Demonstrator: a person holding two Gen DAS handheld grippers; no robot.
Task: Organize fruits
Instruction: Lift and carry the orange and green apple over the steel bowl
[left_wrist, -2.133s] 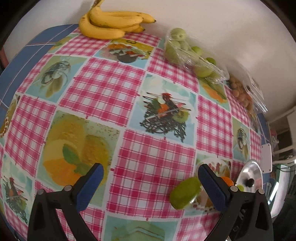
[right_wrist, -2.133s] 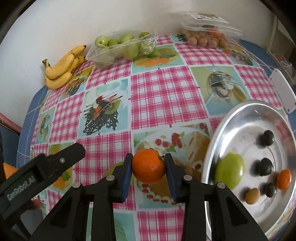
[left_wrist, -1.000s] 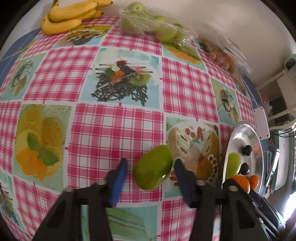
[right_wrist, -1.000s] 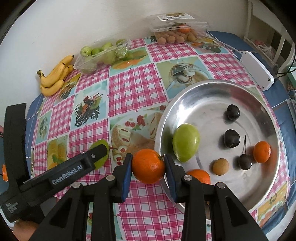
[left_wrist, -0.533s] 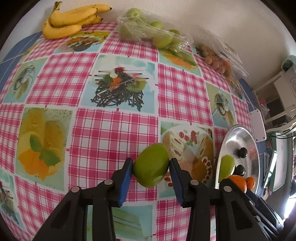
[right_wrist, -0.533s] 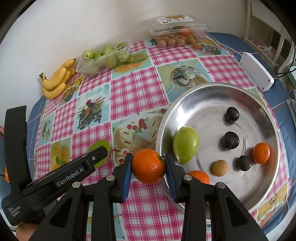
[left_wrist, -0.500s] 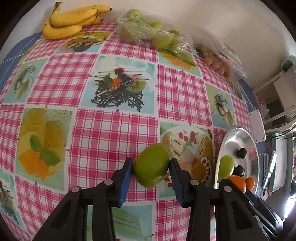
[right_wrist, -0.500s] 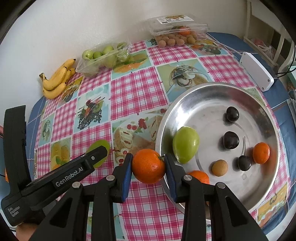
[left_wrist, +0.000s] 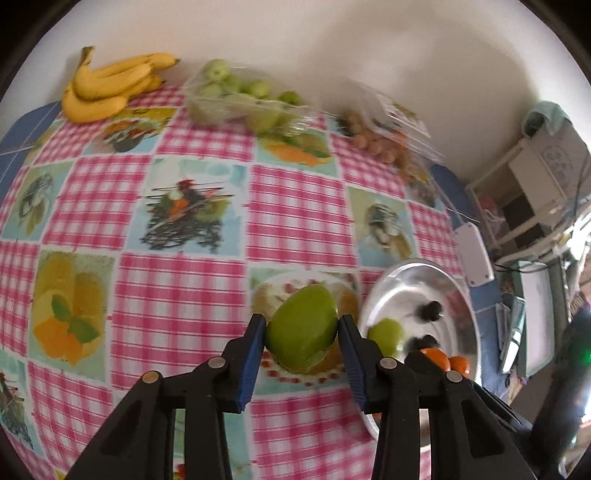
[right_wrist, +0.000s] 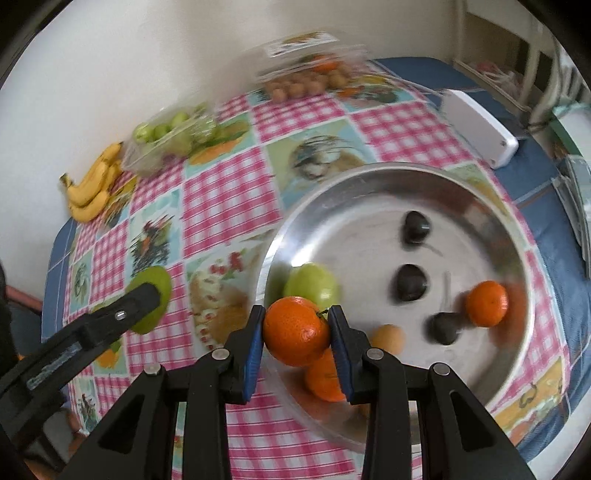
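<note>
My left gripper (left_wrist: 301, 334) is shut on a green mango (left_wrist: 302, 328), held above the checked tablecloth just left of the steel plate (left_wrist: 399, 284). That mango (right_wrist: 157, 286) and the left gripper's finger (right_wrist: 122, 314) show at the left of the right wrist view. My right gripper (right_wrist: 296, 330) is shut on an orange mandarin (right_wrist: 296, 330), hanging over the near left rim of the steel plate (right_wrist: 369, 184). In the plate lie a second green mango (right_wrist: 314, 286), two mandarins (right_wrist: 485, 303), a small tan fruit (right_wrist: 388, 336) and three dark fruits (right_wrist: 410, 282).
At the back by the wall are a banana bunch (left_wrist: 107, 88), a clear bag of green fruit (left_wrist: 240, 96) and a clear box of small brown fruit (left_wrist: 384, 136). A white box (right_wrist: 480, 127) lies beyond the plate on the blue cloth. White shelves (left_wrist: 535, 192) stand at the right.
My left gripper shut on the green mango and lifted it off the cloth toward the plate. My right gripper carried its mandarin sideways over the plate's rim.
</note>
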